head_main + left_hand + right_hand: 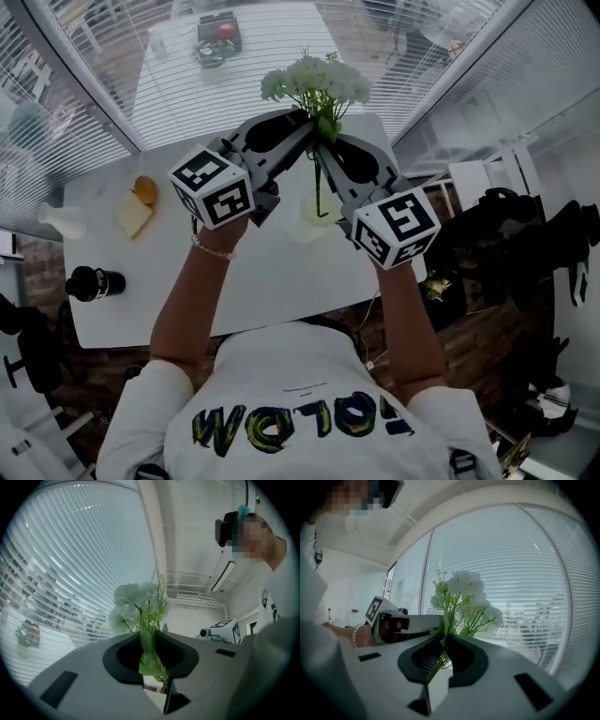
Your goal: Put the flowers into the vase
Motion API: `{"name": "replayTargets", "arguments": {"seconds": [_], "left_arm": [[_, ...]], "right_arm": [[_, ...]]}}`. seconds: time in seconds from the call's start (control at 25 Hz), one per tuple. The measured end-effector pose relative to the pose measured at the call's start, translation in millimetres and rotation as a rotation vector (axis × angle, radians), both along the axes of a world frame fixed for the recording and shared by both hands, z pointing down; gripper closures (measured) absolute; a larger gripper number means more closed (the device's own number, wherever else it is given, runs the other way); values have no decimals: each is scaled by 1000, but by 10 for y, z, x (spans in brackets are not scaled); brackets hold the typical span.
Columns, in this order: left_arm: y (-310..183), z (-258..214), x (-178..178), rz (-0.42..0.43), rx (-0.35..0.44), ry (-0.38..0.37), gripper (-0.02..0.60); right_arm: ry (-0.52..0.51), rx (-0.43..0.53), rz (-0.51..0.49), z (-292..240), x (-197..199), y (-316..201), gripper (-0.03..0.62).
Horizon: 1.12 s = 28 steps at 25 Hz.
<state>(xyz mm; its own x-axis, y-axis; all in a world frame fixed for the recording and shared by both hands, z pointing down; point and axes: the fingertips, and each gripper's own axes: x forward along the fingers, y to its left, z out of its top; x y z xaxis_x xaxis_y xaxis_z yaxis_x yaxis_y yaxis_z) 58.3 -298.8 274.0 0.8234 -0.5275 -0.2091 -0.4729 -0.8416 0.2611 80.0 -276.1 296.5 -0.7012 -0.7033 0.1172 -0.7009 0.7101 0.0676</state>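
Both grippers hold a bunch of white flowers (315, 81) with green stems up over the white table (272, 286). My left gripper (306, 125) comes in from the left and is shut on the stems just under the blooms. My right gripper (327, 142) is shut on the same stems from the right. The stems hang down towards a pale vase (312, 220) standing on the table below. In the left gripper view the stems (150, 653) are pinched between the dark pads. In the right gripper view the flowers (465, 597) rise above the shut jaws.
A black bottle (95, 282) lies near the table's left edge. A slice of bread (134, 216) and an orange piece (145, 189) lie further back. A second table (178, 84) with a tray (217, 39) stands beyond. Dark bags (511, 248) sit at the right.
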Motion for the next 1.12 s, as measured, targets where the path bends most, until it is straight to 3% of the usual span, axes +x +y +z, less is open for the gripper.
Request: {"name": "replayTargets", "arguments": {"seconds": [0.28,0.76,1.12], "left_arm": [[-53,142,95,-15,25,-81,492],[36,377,142,-63,65,-150,491],[202,477,181,-76,77,-162,492]], "right_arm": [[-1,56,14,155,64,-54,551],[11,162,22,382,111,31,546],[6,144,41,487,178,179,533]]}}
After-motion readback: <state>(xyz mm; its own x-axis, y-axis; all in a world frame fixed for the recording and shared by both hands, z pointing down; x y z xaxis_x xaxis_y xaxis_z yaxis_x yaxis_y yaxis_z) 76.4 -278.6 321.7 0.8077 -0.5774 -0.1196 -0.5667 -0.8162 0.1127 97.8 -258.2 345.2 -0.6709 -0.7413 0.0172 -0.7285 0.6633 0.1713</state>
